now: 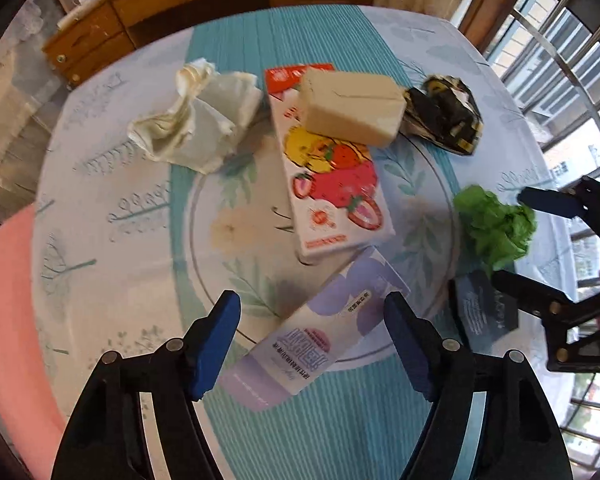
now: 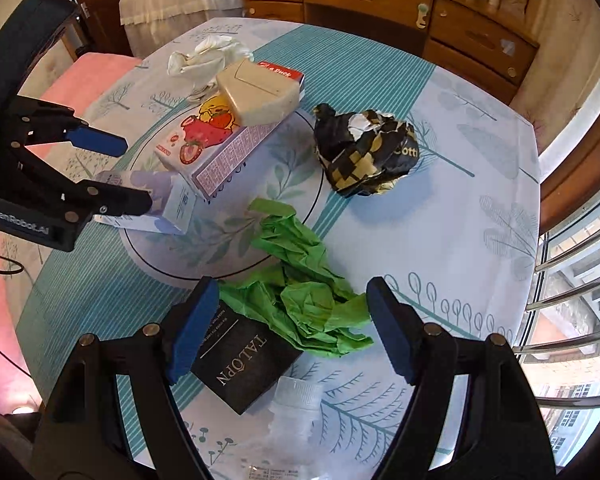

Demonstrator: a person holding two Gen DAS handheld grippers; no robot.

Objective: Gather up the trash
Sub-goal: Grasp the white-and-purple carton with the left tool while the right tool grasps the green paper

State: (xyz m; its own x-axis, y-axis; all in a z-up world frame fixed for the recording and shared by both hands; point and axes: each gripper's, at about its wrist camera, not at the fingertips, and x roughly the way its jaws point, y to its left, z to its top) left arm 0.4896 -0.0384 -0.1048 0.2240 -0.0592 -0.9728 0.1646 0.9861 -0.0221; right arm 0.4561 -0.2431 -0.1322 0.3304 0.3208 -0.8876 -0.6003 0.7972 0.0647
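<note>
My left gripper [image 1: 312, 316] is open, its fingers either side of a lilac carton [image 1: 320, 344] lying on the table; it also shows in the right wrist view [image 2: 112, 178] over that carton [image 2: 164, 204]. My right gripper [image 2: 288, 312] is open above crumpled green paper [image 2: 304, 292] and a black box [image 2: 244, 356]; it shows at the right of the left wrist view [image 1: 512, 236]. Other trash: a strawberry carton [image 1: 336, 196] with a beige box [image 1: 352, 106] on top, crumpled white tissue [image 1: 196, 120], a black and yellow wrapper [image 2: 364, 148], and a clear plastic bottle [image 2: 296, 400].
The round table [image 2: 460, 208] has a teal and white leaf-print cloth. A pink chair [image 1: 8, 300] stands at its left. A wooden dresser [image 2: 380, 4] stands behind. A window with metal rails [image 2: 572, 292] is at the right.
</note>
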